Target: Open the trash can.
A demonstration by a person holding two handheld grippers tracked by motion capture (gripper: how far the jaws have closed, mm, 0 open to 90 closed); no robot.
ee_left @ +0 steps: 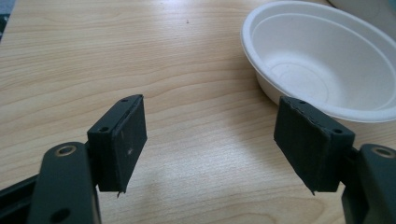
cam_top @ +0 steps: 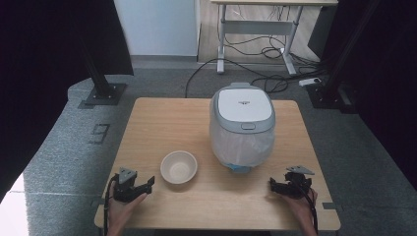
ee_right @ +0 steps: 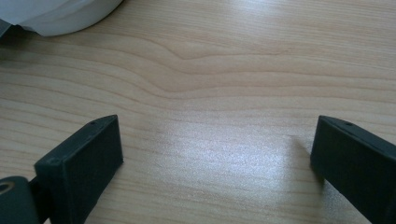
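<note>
Resting on table: L gripper (cam_top: 147, 184), jaws wide, empty; bowl (cam_top: 179, 166) just ahead-right, nearer than R gripper (cam_top: 273, 185), also wide, empty

Bowl (ee_left: 322, 60) rim cut off at right edge; cooker (ee_right: 56, 14) mostly cropped.

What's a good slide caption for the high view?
Open left gripper and right gripper rest on the table near a white bowl and closed rice cooker.

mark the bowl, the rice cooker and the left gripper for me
bowl (cam_top: 179, 167), high view, inner bottom.
rice cooker (cam_top: 244, 104), high view, white lid panel.
left gripper (ee_left: 210, 140), left gripper view, midway between its open fingers.
</note>
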